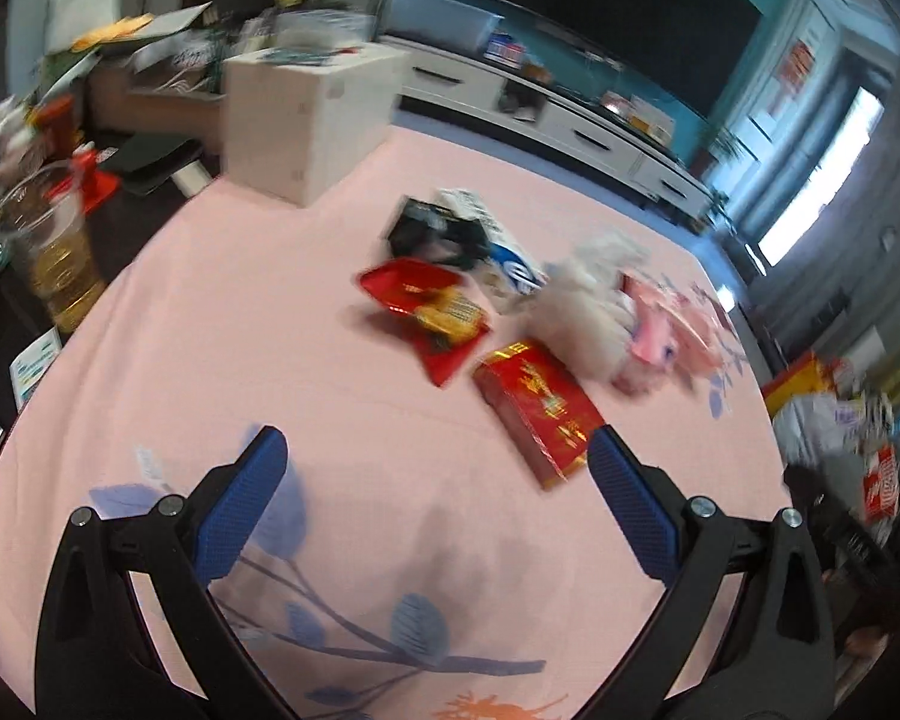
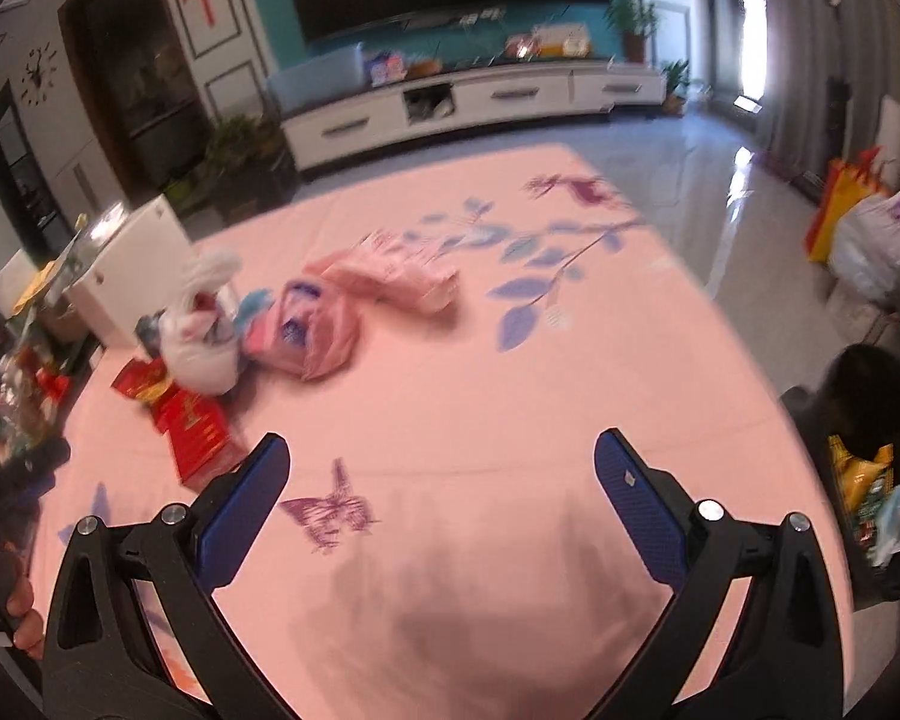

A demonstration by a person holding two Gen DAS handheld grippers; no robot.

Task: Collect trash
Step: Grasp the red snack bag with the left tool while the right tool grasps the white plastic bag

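Trash lies in a loose heap on the pink cloth-covered table. In the left wrist view I see a red and gold box, a red snack wrapper, a black packet, a blue and white packet, a white plastic bag and pink wrappers. My left gripper is open just short of the red box, its right finger beside the box's near corner. In the right wrist view the red box, white bag and pink wrappers lie left and ahead of my open, empty right gripper.
A white cabinet stands at the table's far left corner, with a bottle of yellow liquid and clutter further left. A black bag holding wrappers sits off the table's right edge. A hand shows at lower left. A TV stand lines the far wall.
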